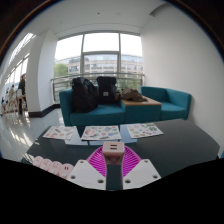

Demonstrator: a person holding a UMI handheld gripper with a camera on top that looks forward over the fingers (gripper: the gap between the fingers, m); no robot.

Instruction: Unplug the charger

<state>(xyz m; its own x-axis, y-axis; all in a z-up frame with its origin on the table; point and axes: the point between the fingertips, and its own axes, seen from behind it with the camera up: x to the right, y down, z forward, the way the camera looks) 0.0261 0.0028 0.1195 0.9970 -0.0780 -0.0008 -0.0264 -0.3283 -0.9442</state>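
A small pale pink, cube-shaped charger [113, 150] sits between the tips of my gripper [113, 154]. The magenta pads [97, 161] press on it from both sides, so the gripper is shut on it. The charger is held a little above the dark tabletop [170, 148], with a face bearing two small dark marks turned toward the camera. A pale pinkish strip-like object [48, 164] lies on the table just left of the fingers; I cannot tell whether it is a power strip. No cable is visible.
Three patterned paper mats [101, 132] lie across the far side of the table. Beyond stands a teal sofa [165, 100] with two black backpacks [85, 94] and a brown bag [132, 96], under large windows [100, 55].
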